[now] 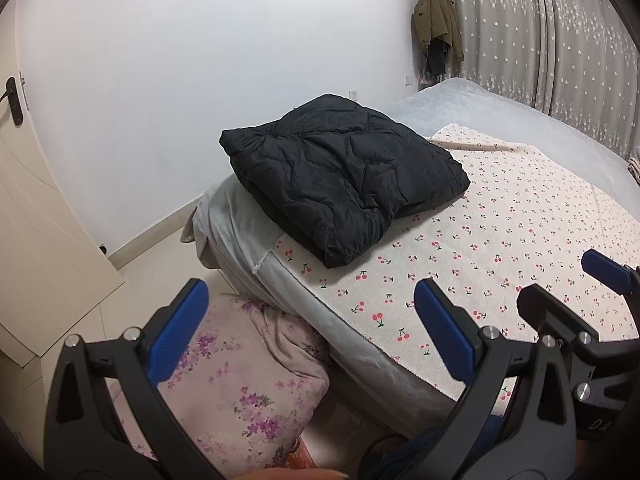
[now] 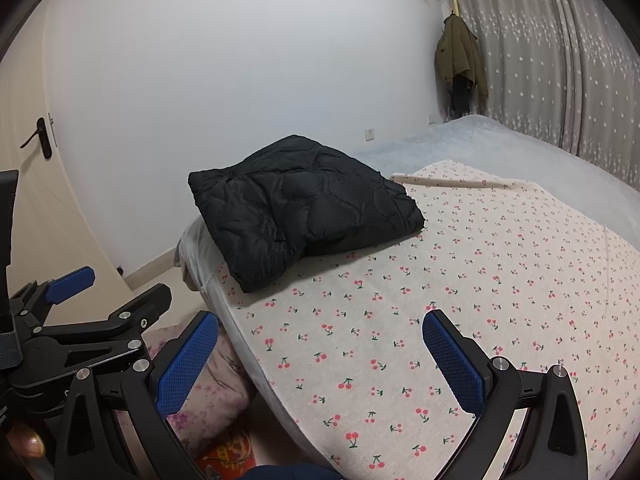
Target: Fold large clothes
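Observation:
A black quilted jacket [image 1: 344, 176] [image 2: 300, 208] lies folded into a thick square bundle near the bed's corner, partly on the cherry-print cloth [image 1: 500, 240] [image 2: 460, 300]. My left gripper [image 1: 312, 304] hangs open in front of the bed's edge, well short of the jacket, nothing between its blue pads. My right gripper [image 2: 320, 336] is open too, over the near part of the cherry cloth, holding nothing. Each gripper shows in the other's view: the right gripper [image 1: 592, 276] at the right edge, the left gripper [image 2: 100, 288] at the lower left.
A grey-blue bed [image 1: 480, 100] fills the right side. A floral pink bundle [image 1: 248, 380] lies on the floor by the bed. A cream door [image 1: 24, 208] stands at left, a white wall behind. An olive coat [image 1: 438, 20] hangs by star-patterned curtains [image 1: 560, 32].

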Demonstrator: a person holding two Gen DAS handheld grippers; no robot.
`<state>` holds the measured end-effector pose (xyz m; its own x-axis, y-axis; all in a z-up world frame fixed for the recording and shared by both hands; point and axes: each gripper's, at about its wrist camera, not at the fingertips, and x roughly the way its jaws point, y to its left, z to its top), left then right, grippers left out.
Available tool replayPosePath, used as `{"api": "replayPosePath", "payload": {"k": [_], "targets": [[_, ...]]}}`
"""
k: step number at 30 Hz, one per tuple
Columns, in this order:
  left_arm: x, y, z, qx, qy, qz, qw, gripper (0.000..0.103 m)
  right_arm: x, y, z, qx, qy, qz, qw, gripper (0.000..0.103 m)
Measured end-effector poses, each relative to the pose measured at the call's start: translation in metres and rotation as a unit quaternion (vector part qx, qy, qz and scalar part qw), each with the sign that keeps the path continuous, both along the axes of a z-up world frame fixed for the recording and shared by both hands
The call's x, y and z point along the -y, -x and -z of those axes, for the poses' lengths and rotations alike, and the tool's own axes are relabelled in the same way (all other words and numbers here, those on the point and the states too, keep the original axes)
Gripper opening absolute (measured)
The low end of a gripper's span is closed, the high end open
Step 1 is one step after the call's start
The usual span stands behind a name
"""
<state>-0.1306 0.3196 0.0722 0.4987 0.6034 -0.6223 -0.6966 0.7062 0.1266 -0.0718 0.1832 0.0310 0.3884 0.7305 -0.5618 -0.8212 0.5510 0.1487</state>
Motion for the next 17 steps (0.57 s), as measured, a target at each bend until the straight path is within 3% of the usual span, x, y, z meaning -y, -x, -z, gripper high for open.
{"api": "replayPosePath", "payload": {"k": [17], "targets": [[0.0002, 0.0003, 0.0009, -0.002, 0.003, -0.003, 1.0000, 0.102, -0.0036, -0.0030, 0.0033, -0.001, 0.001, -0.002, 1.000, 0.103]]}}
